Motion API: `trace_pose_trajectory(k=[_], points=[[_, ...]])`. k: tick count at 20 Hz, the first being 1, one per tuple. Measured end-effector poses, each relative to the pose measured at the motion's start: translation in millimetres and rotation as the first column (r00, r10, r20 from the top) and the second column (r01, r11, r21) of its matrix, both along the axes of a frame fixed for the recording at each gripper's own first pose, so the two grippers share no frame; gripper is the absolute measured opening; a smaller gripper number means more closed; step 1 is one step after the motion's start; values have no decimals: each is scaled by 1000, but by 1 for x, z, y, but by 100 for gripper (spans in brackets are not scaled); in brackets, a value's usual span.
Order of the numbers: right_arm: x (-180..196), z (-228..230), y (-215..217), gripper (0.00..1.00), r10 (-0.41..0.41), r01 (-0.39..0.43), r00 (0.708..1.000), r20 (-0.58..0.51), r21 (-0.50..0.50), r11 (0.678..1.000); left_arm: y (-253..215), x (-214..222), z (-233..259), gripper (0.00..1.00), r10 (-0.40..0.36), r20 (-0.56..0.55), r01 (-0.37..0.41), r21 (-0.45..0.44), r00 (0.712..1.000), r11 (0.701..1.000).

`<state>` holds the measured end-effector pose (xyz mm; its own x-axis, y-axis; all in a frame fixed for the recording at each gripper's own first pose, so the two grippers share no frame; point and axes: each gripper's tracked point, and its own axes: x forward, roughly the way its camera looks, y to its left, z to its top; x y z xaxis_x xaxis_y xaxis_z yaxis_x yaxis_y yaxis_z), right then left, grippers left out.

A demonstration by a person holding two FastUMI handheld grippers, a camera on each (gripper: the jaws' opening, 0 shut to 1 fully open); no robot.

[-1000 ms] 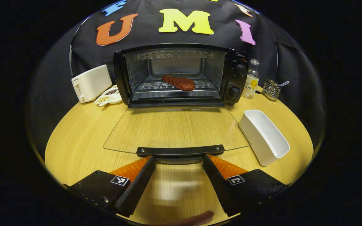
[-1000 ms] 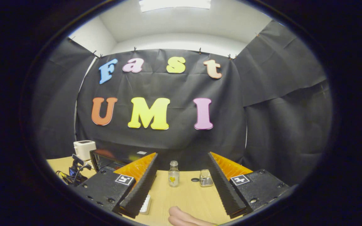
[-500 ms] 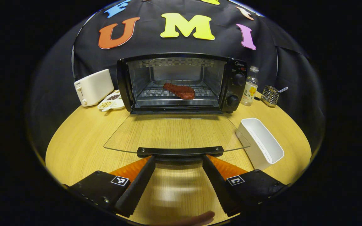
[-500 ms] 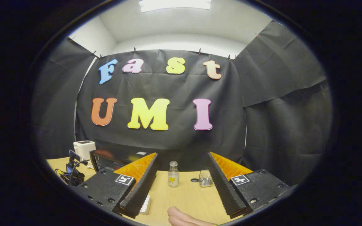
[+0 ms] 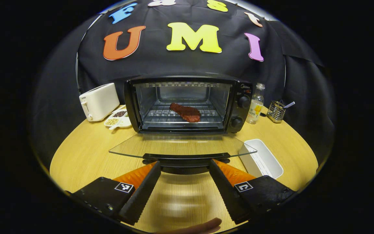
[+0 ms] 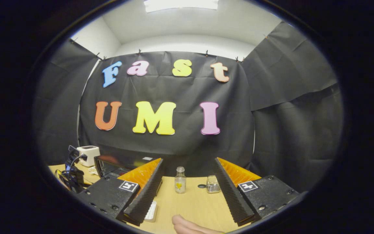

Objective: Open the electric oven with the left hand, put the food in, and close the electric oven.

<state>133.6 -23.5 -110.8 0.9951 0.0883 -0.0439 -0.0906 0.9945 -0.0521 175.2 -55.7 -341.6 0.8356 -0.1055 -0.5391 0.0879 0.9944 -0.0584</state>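
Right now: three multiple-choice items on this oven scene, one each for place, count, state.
1. Where is the steak?
A. on the oven rack
B. in the white bin
C. on the toaster

2. How many knobs on the oven front?
A. one
B. two
C. four

3. What state is the glass door in?
A. latched shut
B. removed
C. open, hinged down

Answers:
1 A: the steak lies on the wire rack inside.
2 B: two knobs sit stacked on the right panel.
3 C: the door juts forward, its handle just beyond the left gripper.
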Motion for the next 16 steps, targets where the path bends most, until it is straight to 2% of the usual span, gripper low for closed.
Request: trace_pose_trajectory(k=[7,12,16], points=[[-7,0,-3,94,-4,4,1000,-20,9,1000,1,18,29,98,-25,61,24,19,998,1000],[-22,8,-6,96,-10,10,1000,-5,0,1000,3,30,44,98,-35,88,33,26,995,999],[-30,13,-9,96,-22,22,1000,-1,-3,1000,2,42,53,98,-54,106,48,65,993,997]])
